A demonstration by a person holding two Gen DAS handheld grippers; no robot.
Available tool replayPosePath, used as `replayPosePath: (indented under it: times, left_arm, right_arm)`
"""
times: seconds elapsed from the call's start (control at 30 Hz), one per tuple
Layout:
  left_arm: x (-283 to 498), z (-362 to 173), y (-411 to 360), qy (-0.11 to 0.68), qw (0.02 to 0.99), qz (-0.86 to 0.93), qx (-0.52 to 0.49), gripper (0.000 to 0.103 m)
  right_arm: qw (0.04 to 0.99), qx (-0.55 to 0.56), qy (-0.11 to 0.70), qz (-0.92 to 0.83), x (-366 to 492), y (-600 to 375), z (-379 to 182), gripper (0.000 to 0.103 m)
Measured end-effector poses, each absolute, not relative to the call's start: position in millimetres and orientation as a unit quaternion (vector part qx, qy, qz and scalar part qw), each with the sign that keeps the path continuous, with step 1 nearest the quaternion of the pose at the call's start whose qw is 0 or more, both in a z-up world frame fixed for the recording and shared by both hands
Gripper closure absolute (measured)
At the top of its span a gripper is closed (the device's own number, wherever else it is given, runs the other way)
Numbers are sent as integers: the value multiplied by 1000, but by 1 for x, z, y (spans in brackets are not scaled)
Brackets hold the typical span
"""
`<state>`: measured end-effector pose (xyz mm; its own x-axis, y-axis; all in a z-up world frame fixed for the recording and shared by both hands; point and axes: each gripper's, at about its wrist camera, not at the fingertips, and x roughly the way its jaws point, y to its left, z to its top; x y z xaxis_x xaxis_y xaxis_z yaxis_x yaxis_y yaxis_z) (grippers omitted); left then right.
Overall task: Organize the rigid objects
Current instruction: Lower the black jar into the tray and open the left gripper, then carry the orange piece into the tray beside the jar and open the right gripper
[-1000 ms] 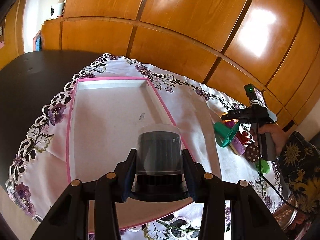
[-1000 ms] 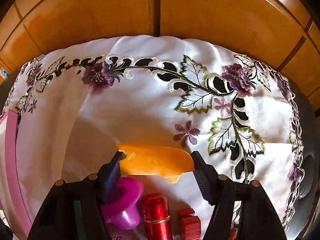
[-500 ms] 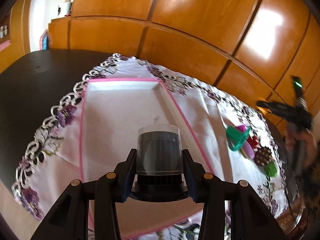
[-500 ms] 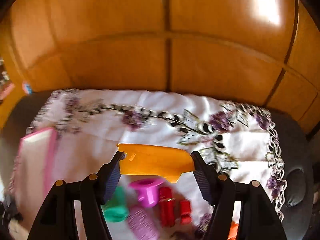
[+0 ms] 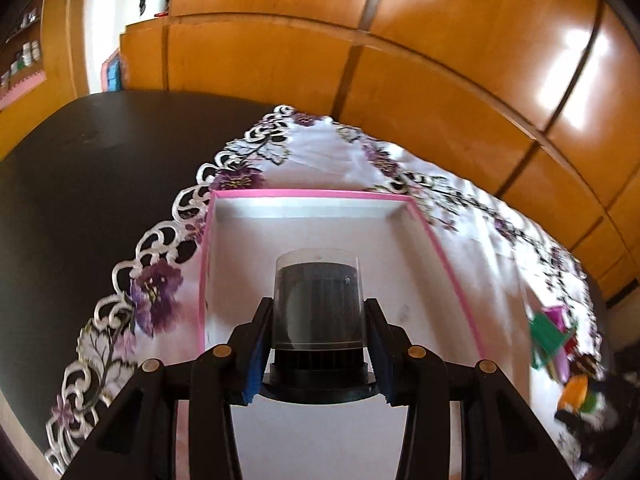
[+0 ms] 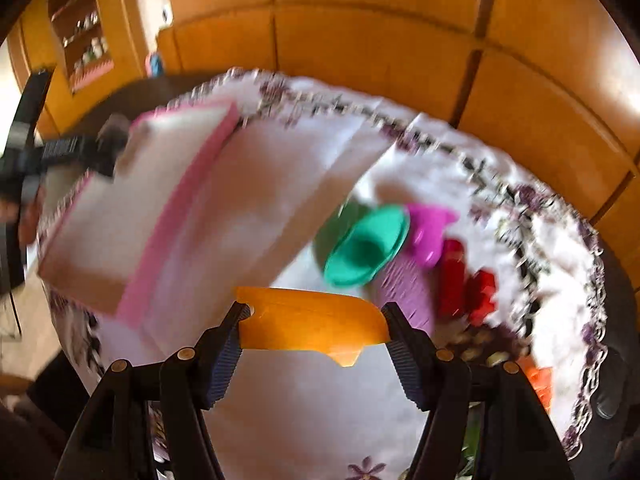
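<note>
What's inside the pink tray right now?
The pink tray shows only bare white floor. The left tool and its clear-capped black jar cover the near middle, so that patch cannot be checked.

Wall panelling [image 5: 460, 52]: glossy varnished wood. Tablecloth [image 5: 340, 152]: white embroidered cloth with cutwork edge. Canister [image 5: 318, 300]: clear smooth plastic over a ribbed black core. Orange piece [image 6: 312, 324]: smooth plastic (slightly translucent). Table [image 5: 80, 168]: dark, matt.
</note>
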<state>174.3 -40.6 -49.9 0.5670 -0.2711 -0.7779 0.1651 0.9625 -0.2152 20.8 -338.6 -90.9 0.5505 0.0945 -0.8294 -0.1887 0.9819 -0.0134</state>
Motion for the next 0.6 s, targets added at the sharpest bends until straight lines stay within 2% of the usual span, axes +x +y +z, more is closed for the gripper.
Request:
replayPosePath:
  times: [0.1,0.17,0.6]
  left_arm:
    - [184,-55,-43,447,887,-105,-48,53]
    - [186,-57,-42,442,892,-88,-41,39]
    - [115,-40,-42,422,902,-69,-57,38]
  right_arm:
    - [873,-53,478,83,24,-341,-109,35]
    - [869,-51,485,84,25,-343,-117,35]
    - [864,-57,494,85,29,-340,-128,35]
